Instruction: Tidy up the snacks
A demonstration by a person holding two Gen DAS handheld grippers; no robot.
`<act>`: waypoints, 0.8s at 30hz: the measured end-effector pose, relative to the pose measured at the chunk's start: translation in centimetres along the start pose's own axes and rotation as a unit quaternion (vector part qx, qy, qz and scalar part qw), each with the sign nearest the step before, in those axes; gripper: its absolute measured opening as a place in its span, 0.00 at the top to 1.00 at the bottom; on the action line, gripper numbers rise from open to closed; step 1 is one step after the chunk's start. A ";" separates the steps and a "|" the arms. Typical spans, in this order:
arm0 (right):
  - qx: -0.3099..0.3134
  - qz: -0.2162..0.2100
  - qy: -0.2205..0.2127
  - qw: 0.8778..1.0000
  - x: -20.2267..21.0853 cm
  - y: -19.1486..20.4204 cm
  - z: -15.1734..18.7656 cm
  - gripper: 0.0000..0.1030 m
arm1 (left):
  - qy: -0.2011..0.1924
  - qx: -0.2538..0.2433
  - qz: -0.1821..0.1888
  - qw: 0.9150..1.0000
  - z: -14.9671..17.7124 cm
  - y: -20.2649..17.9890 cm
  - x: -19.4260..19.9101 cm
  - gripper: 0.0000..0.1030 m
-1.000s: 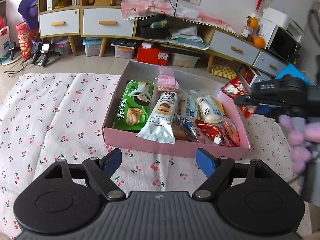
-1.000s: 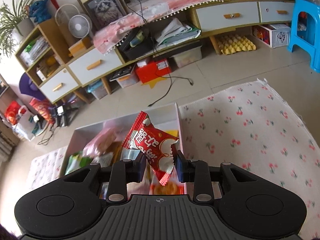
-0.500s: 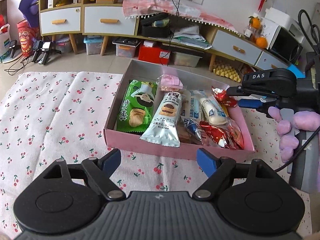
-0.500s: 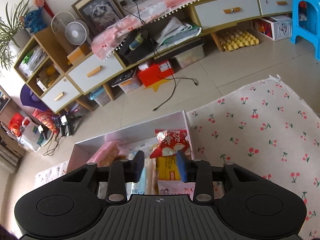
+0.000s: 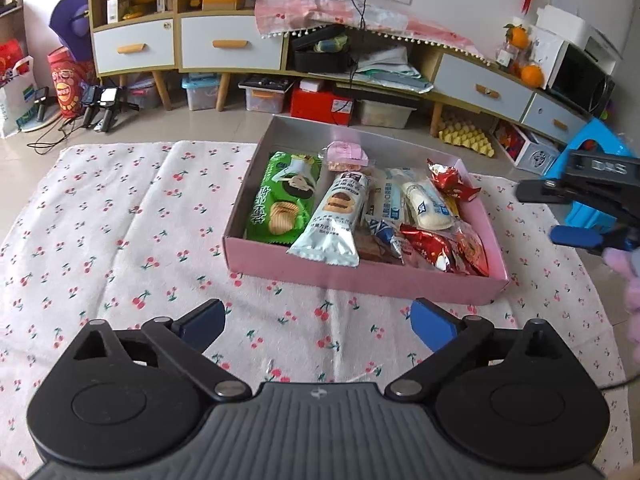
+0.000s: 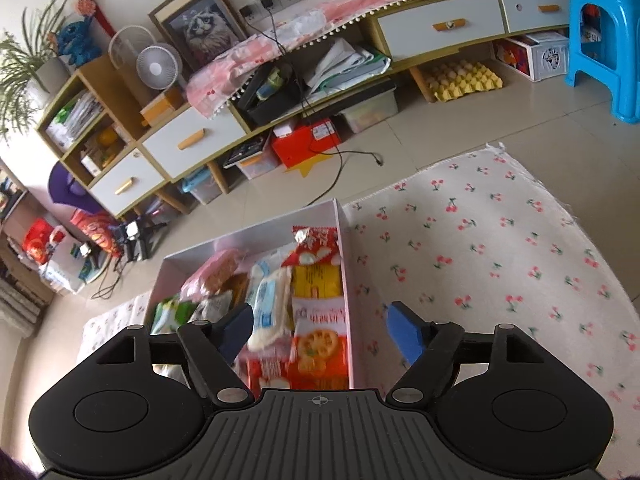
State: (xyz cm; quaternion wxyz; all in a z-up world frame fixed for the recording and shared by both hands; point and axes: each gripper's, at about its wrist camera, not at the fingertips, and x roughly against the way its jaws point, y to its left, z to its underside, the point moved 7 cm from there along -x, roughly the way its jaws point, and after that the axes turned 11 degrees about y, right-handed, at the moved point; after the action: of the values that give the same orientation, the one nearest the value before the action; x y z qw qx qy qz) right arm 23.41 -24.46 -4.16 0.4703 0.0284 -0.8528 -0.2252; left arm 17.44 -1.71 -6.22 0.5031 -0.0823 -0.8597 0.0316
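A pink box (image 5: 360, 278) on the cherry-print cloth (image 5: 120, 232) holds several snack packs: a green chip bag (image 5: 282, 200), a pale blue biscuit pack (image 5: 338, 216) and red wrappers. A small red snack pack (image 5: 450, 180) lies at the box's far right corner; it also shows in the right wrist view (image 6: 314, 242). My left gripper (image 5: 316, 322) is open and empty, in front of the box. My right gripper (image 6: 320, 330) is open and empty above the box's right side (image 6: 346, 280); it also shows in the left wrist view (image 5: 560, 214).
The cloth (image 6: 500, 248) lies on a tiled floor. Low cabinets (image 5: 228, 44) with drawers, storage bins and a red box (image 5: 320, 102) line the back wall. A blue stool (image 6: 604, 40) stands at the right.
My right gripper carried the small red snack pack over the box, opened and let it drop into the far right corner, then drew back to the right. My left gripper stayed open.
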 end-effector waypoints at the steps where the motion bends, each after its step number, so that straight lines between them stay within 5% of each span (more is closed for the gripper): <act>1: 0.002 0.002 0.000 1.000 0.6 -0.2 0.3 0.21 | 0.002 0.001 -0.003 1.000 0.1 0.0 0.0 0.03; 24: 0.051 0.051 0.055 0.996 6.2 0.5 8.7 0.13 | 0.021 0.004 -0.033 0.999 3.5 0.0 4.4 0.01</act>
State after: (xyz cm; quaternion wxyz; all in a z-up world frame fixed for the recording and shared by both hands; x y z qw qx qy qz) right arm 12.91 -22.50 -3.04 0.5251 0.0212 -0.8365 -0.1551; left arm 12.30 -0.85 -4.15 0.5221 -0.0526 -0.8511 0.0162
